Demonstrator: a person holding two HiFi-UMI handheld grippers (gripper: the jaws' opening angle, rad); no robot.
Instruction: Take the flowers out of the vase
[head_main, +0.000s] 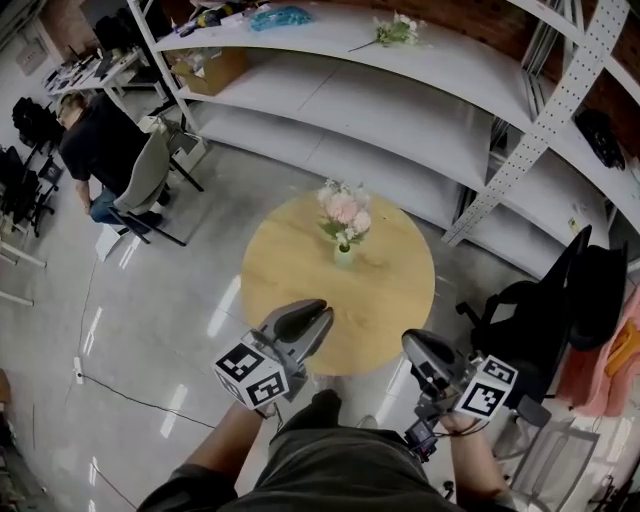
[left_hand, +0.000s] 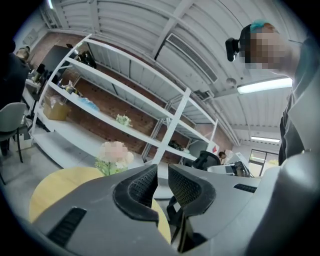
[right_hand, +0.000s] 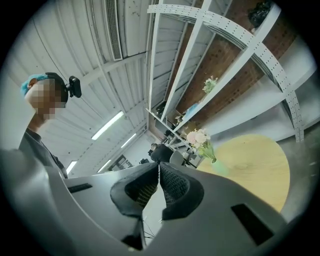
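Observation:
A bunch of pink and white flowers (head_main: 344, 210) stands upright in a small pale green vase (head_main: 343, 253) near the far side of a round wooden table (head_main: 290, 300). Both grippers hover at the table's near edge, well short of the vase. My left gripper (head_main: 322, 310) has its jaws a narrow slit apart with nothing between them (left_hand: 162, 167); the flowers (left_hand: 115, 152) show beyond it to the left. My right gripper (head_main: 412, 345) is shut and empty, its pads meeting at the tips (right_hand: 159, 165). The flowers (right_hand: 198, 137) and vase (right_hand: 212, 159) lie ahead to its right.
White metal shelving (head_main: 400, 90) runs behind the table, with another flower bunch (head_main: 395, 30) and a cardboard box (head_main: 210, 70) on it. A person (head_main: 100, 150) sits on a chair at the left. A black office chair (head_main: 545, 310) stands right of the table.

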